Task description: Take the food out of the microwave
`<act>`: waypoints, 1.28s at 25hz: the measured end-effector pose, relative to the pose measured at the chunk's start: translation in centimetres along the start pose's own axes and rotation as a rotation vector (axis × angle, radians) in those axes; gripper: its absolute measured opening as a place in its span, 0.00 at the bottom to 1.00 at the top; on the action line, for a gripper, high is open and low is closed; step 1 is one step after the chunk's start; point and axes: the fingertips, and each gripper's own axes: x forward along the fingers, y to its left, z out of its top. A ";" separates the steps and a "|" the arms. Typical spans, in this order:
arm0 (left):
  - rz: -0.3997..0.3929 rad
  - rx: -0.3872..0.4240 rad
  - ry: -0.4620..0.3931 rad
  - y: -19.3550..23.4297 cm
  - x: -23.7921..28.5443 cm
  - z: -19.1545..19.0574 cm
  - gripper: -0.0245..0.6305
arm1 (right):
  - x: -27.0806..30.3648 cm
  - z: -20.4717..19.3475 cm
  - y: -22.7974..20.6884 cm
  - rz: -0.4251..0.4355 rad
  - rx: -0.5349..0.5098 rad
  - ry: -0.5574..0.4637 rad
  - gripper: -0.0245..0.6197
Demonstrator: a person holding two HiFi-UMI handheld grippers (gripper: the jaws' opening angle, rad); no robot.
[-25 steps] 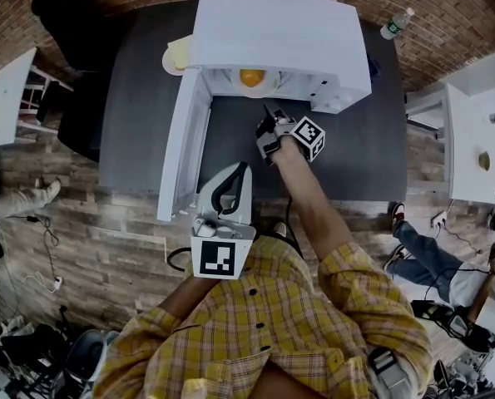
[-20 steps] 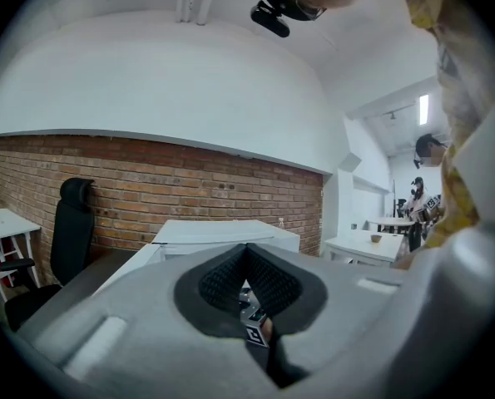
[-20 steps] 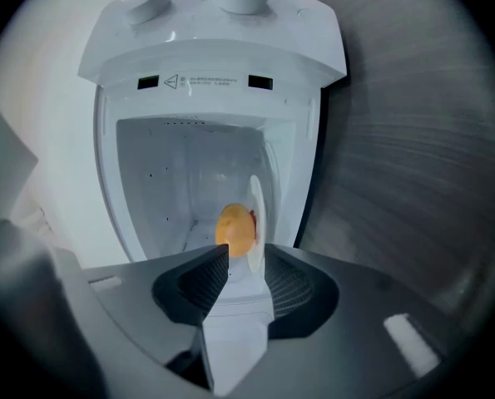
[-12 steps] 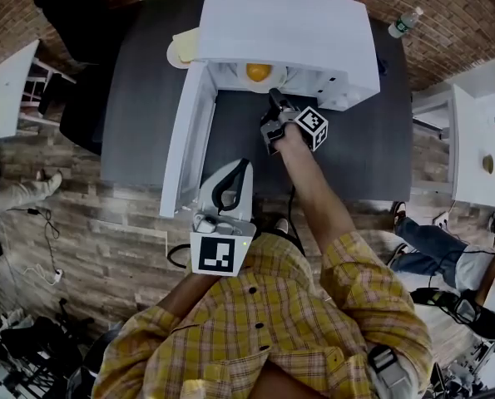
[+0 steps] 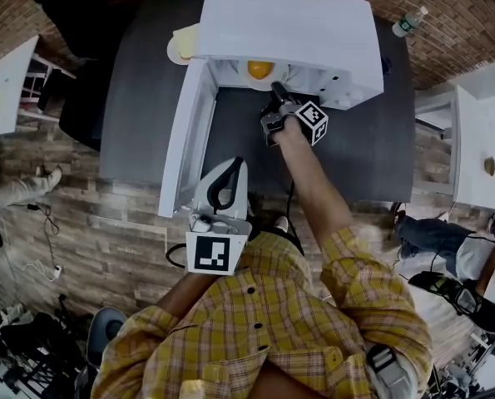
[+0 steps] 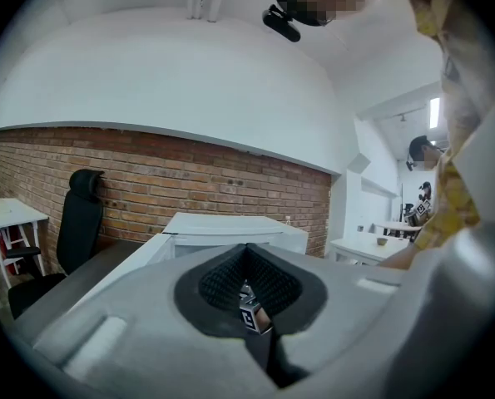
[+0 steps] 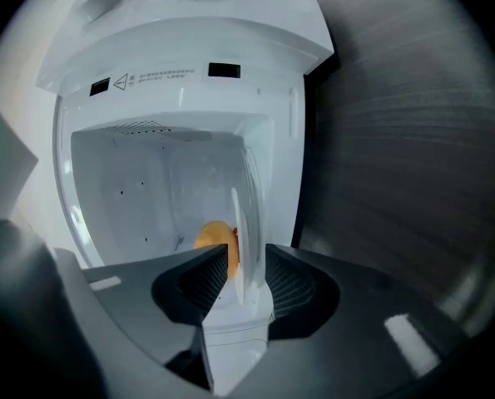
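A white microwave (image 5: 284, 23) stands on the dark table (image 5: 139, 98), its door (image 5: 185, 135) swung open to the left. Inside lies orange food (image 5: 259, 69) (image 7: 214, 241) on a white plate (image 7: 245, 206). My right gripper (image 5: 278, 100) (image 7: 247, 254) is at the mouth of the cavity. Its jaws are open and have just been closing, with the plate's rim between them and a slim gap still showing at the left pad. My left gripper (image 5: 240, 164) (image 6: 247, 252) hangs back near my body, in front of the door, shut on nothing.
A yellow dish (image 5: 180, 48) sits behind the microwave's left corner, and a bottle (image 5: 405, 22) stands at the table's back right. A black chair (image 5: 72, 15) and a white table (image 5: 6, 81) are on the left. A white table (image 5: 472, 148) and a seated person's legs (image 5: 430, 239) are on the right.
My right gripper has moved forward to the microwave's opening and opened its jaws wider. The left gripper has stayed where it was.
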 end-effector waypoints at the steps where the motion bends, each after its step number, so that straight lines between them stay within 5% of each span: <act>1: -0.001 0.000 0.001 -0.1 0.1 0.0 0.04 | 0.1 0.2 0.0 -0.003 0.001 -0.004 0.24; 15: -0.005 0.001 0.012 -0.5 0.7 -0.5 0.04 | 0.6 0.5 -0.3 -0.023 0.012 -0.034 0.13; 17: -0.004 0.001 0.011 -0.5 0.6 -0.5 0.04 | 0.6 0.6 0.0 -0.018 0.008 -0.041 0.05; 32: -0.006 0.021 0.002 -1.8 0.9 -0.3 0.04 | -1.4 1.0 0.8 0.001 -0.033 -0.028 0.05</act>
